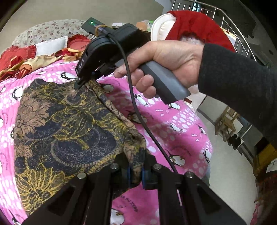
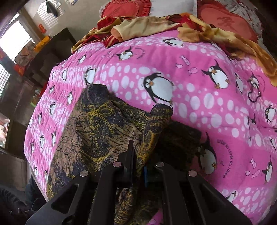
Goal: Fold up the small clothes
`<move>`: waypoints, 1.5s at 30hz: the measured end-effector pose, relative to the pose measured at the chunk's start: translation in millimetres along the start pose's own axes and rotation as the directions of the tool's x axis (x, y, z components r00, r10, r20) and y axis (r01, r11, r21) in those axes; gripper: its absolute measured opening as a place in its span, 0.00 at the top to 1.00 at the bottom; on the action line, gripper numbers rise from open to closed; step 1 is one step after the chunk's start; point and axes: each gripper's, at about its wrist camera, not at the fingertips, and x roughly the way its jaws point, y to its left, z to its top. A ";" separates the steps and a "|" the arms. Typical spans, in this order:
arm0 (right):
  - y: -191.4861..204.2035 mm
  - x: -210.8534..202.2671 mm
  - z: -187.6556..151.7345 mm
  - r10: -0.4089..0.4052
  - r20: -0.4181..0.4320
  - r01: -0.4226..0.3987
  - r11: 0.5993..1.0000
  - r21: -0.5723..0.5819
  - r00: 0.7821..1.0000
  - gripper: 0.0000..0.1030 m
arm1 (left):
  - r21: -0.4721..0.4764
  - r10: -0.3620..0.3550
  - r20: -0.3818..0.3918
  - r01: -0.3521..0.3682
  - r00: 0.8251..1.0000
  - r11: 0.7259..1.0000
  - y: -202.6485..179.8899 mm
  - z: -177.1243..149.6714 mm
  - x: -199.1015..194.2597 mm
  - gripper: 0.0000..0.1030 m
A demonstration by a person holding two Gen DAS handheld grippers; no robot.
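Folding patterned garment [image 1: 65, 121] on bed [image 1: 173, 124]: left gripper [image 1: 135, 173] and right gripper [image 2: 139, 166] each clamped on cloth edge. Next, likely: carry pinched edge across, lay flat, release.

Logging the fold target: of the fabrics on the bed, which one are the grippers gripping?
The dark paisley cloth, pinched by the left gripper and right gripper. The red-gold fabrics lie untouched by the pillows.

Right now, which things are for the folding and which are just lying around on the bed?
For the folding:
- patterned garment
- left gripper, jaws shut on it
- right gripper, jaws shut on it

Just lying about:
- penguin blanket, underneath
- red heart cushions
- gold and red cloth
- white pillow
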 end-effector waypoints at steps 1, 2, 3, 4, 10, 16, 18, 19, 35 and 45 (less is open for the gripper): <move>-2.7 0.5 -1.5 0.003 0.001 -0.003 1.000 0.004 1.000 1.00 | -0.001 0.001 -0.006 -0.001 1.000 1.000 -0.6 -1.5 3.3 0.92; -6.2 1.9 -3.1 0.004 0.000 -0.004 1.000 0.012 1.000 1.00 | -0.001 0.002 -0.012 -0.002 1.000 1.000 -0.9 -2.7 6.2 0.92; -9.2 3.7 -5.2 0.005 0.000 -0.005 1.000 0.020 1.000 1.00 | 0.000 0.003 -0.018 -0.003 1.000 1.000 -0.8 -4.6 9.4 0.92; -11.4 6.0 -7.2 0.004 -0.002 -0.004 1.000 0.023 1.000 1.00 | -0.001 0.003 -0.025 -0.003 1.000 1.000 0.0 -6.4 12.5 0.92; -23.4 15.1 -16.2 0.011 0.031 -0.013 0.998 0.062 0.999 1.00 | 0.012 0.004 -0.032 -0.004 0.999 1.000 -2.7 -11.3 20.7 0.86; -20.4 -10.8 -21.3 -0.062 0.097 0.053 0.994 0.097 0.993 0.99 | 0.017 -0.100 -0.034 0.100 0.994 0.995 -13.5 -23.5 -7.7 0.71; -17.9 -40.1 -27.6 -0.113 0.169 0.093 0.989 0.119 0.979 0.99 | 0.027 -0.105 -0.029 0.106 0.994 0.994 -11.2 -29.7 -25.5 0.71; -16.4 -52.8 -32.2 -0.118 0.204 0.093 0.987 0.129 0.972 0.98 | 0.032 -0.095 -0.016 0.095 0.995 0.995 -5.5 -32.7 -38.1 0.71; 95.0 -32.6 -195.3 -0.200 0.318 0.223 0.974 -0.037 0.927 0.95 | -0.166 0.214 -0.046 -0.219 0.976 0.962 117.0 -68.8 -46.0 0.89; 106.6 -69.4 -164.8 -0.235 0.339 0.220 0.972 0.081 0.911 0.94 | -0.224 0.218 0.079 -0.196 0.973 0.955 144.7 14.3 -73.6 0.89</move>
